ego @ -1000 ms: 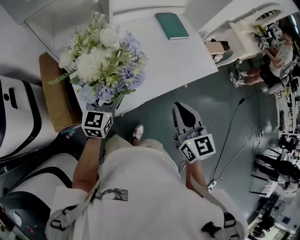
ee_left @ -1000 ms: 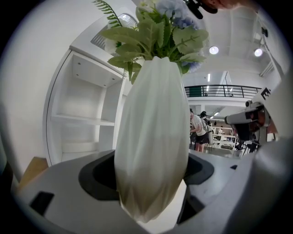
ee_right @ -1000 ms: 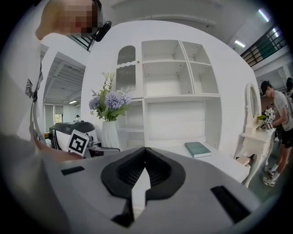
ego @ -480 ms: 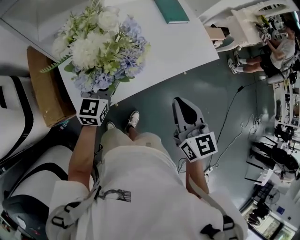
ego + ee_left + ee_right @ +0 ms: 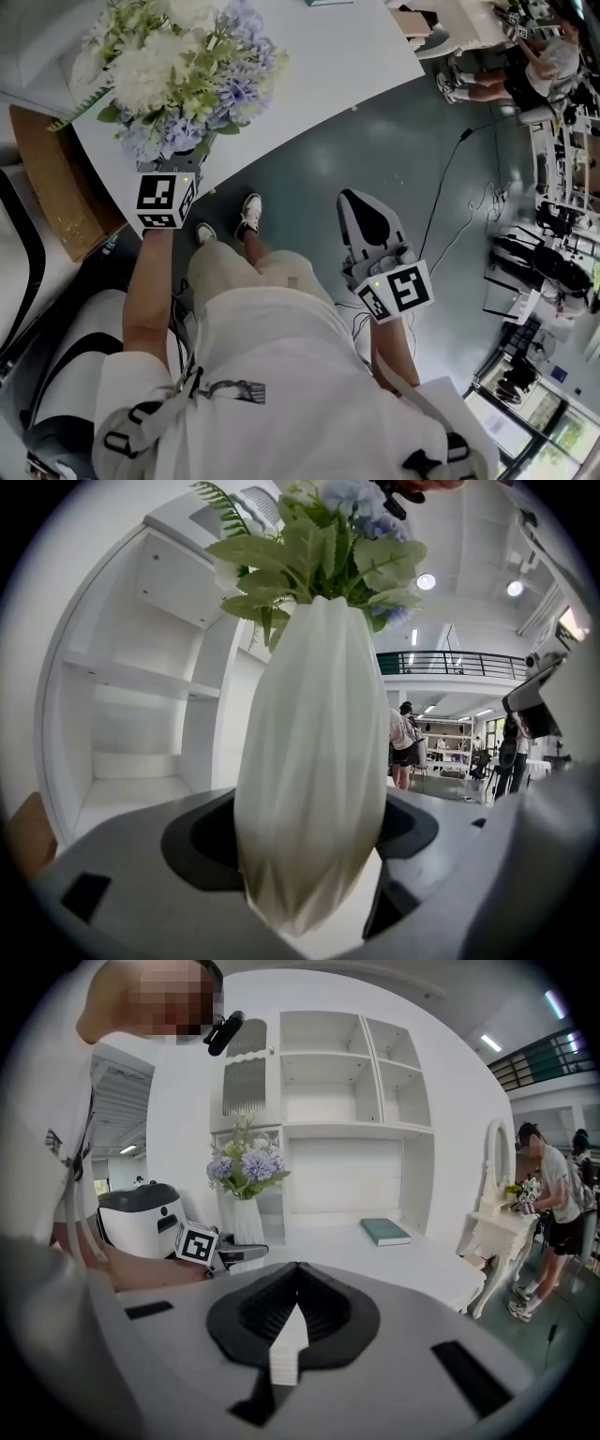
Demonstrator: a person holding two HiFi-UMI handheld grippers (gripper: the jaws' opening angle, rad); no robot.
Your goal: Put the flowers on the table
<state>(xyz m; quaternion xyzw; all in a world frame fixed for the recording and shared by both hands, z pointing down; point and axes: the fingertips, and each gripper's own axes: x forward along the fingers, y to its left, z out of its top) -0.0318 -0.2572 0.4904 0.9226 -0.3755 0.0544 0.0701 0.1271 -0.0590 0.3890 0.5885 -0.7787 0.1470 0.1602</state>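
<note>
A bunch of white and pale blue flowers [image 5: 173,66] stands in a ribbed white vase [image 5: 314,761]. My left gripper [image 5: 187,159] is shut on the vase's lower body, one jaw on each side. In the head view the blooms hide the vase and hang over the near left corner of the white table [image 5: 319,84]. The right gripper view shows the vase [image 5: 247,1222] upright at the table's left end; whether it touches the top I cannot tell. My right gripper [image 5: 359,208] hangs over the floor, shut and holding nothing.
A brown cardboard box [image 5: 52,187] sits left of the table. A green book [image 5: 384,1232] lies on the tabletop. White shelves [image 5: 328,1101] rise behind the table. A white machine [image 5: 141,1218] stands at the left. A person [image 5: 548,61] is at a white dresser; a cable [image 5: 450,206] crosses the floor.
The left gripper with the vase has shifted toward the upper left of the head view, and the whole view has slid that way. The right gripper has stayed shut and barely moved.
</note>
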